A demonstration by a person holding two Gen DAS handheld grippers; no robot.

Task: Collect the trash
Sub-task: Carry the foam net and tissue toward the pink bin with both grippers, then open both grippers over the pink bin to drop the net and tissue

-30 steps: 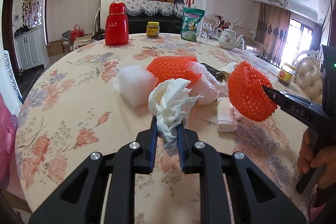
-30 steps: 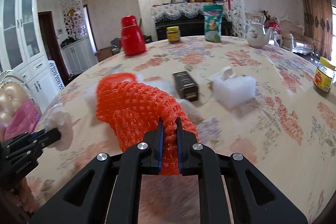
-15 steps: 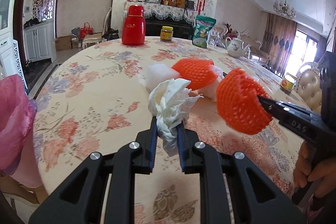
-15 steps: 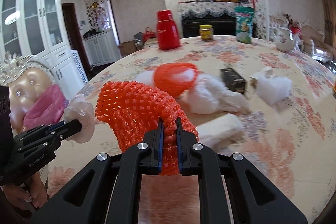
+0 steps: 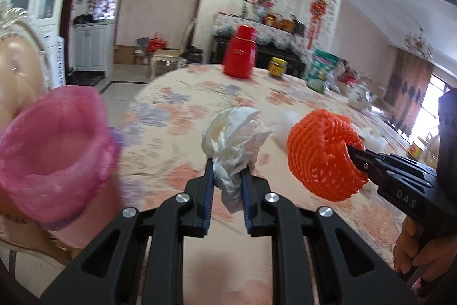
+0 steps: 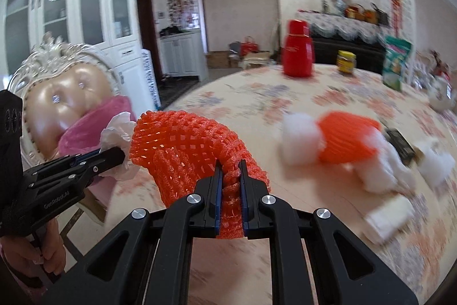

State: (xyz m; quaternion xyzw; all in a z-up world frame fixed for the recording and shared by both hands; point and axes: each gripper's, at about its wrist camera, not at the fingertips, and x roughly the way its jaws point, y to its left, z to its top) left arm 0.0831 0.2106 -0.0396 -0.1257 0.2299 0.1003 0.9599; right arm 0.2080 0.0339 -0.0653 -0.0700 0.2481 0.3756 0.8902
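My left gripper [image 5: 227,162] is shut on a crumpled white tissue [image 5: 232,133] and holds it above the table's near edge. My right gripper [image 6: 230,166] is shut on an orange foam fruit net [image 6: 188,145], also seen in the left wrist view [image 5: 320,153]. A bin lined with a pink bag [image 5: 54,150] stands at the left, beside the table; it shows behind the left gripper in the right wrist view [image 6: 94,125]. More trash lies on the table: another orange net [image 6: 345,139], white foam pieces [image 6: 300,133] and a small dark box [image 6: 400,142].
The round table with a floral cloth [image 5: 200,102] carries a red thermos [image 5: 240,53], a jar [image 5: 277,66], a green bag [image 5: 321,73] and a white teapot [image 5: 361,96]. An ornate padded chair [image 6: 62,85] stands behind the bin.
Both grippers have swung left with their loads, away from the trash pile. The pink-lined bin has come much closer on the left.
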